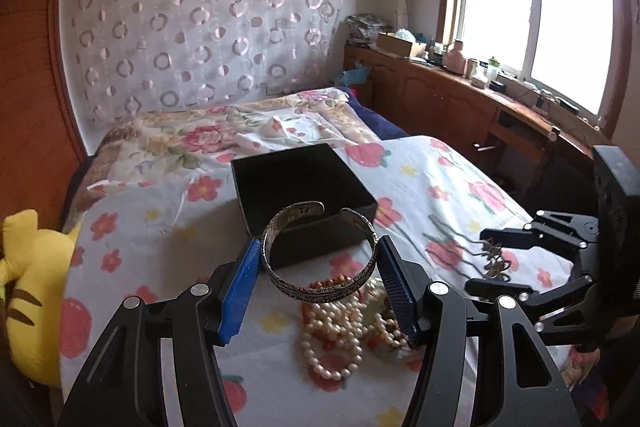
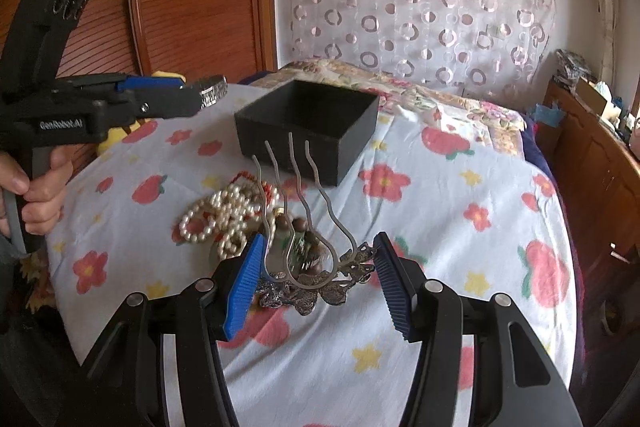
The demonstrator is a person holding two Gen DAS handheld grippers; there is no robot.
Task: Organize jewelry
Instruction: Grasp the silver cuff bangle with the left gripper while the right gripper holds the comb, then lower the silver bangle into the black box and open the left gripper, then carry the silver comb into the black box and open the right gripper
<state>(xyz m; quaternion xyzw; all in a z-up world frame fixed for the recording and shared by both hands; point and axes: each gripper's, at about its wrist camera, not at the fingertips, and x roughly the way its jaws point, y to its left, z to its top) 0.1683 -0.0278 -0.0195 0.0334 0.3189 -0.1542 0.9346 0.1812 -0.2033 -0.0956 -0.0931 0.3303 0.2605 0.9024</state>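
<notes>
Boxes: one black box [image 1: 304,183].
Pearl strands: perhaps two [image 1: 340,331], tangled.
Left gripper [image 1: 318,279]: one silver cuff bracelet [image 1: 320,255] is clamped.
Right gripper [image 2: 318,277]: one four-pronged hair comb [image 2: 304,267] is clamped.

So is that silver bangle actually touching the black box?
Apart. In the right wrist view the left gripper holds the silver bangle in the air, left of the black box, with bedsheet showing between.

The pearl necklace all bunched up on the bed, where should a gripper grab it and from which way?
Probably from above, at the loop of the pearl necklace that sticks out toward the left gripper. It lies flat and apart from the heap, so fingers could straddle one strand. The right gripper holds the hair comb, and the left one holds the silver bangle.
</notes>
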